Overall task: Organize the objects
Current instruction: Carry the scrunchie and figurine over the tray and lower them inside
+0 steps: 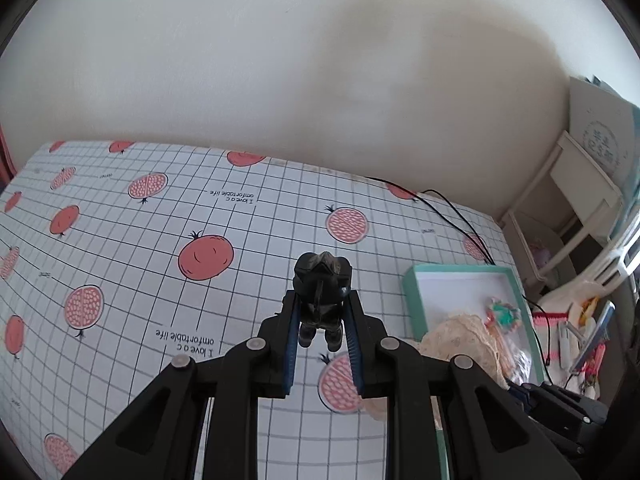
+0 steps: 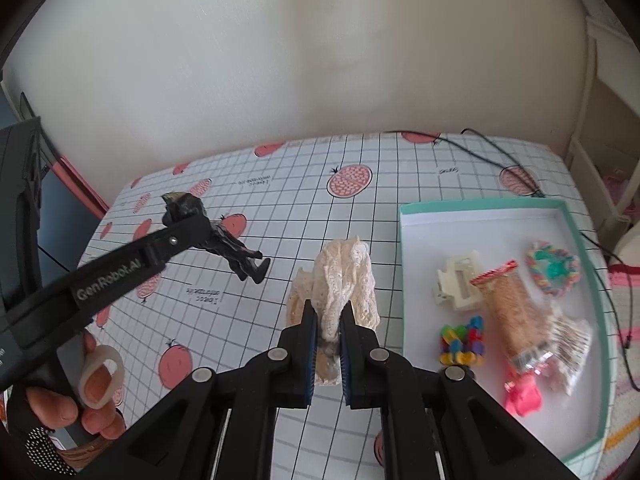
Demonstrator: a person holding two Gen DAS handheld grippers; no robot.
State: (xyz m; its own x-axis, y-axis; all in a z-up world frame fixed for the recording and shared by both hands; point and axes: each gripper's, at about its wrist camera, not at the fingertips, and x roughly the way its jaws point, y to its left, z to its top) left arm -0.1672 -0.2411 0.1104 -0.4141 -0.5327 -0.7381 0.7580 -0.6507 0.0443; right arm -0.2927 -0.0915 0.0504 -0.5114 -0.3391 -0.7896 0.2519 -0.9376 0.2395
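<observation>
Pinching a cream lace bundle (image 2: 347, 280) upright, the right gripper (image 2: 328, 320) hovers just left of the teal box (image 2: 404, 240). Farther left of the box, the left gripper (image 1: 322, 304) clamps a black figurine (image 1: 322, 292). Judging by distance, the lace goes in first.

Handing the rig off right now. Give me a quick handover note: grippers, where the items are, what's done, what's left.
Left gripper: shut on the black figurine, held above the tablecloth, left of the box.
Right gripper: shut on the cream lace cloth, lifted just left of the teal box.
Done: the box already holds a cream hair claw, a multicoloured hair clip, a snack packet, a rainbow scrunchie, a pink item and a clear packet.
Left: likely place the lace cloth and then the figurine in the box. No other loose items visible on the tablecloth.
</observation>
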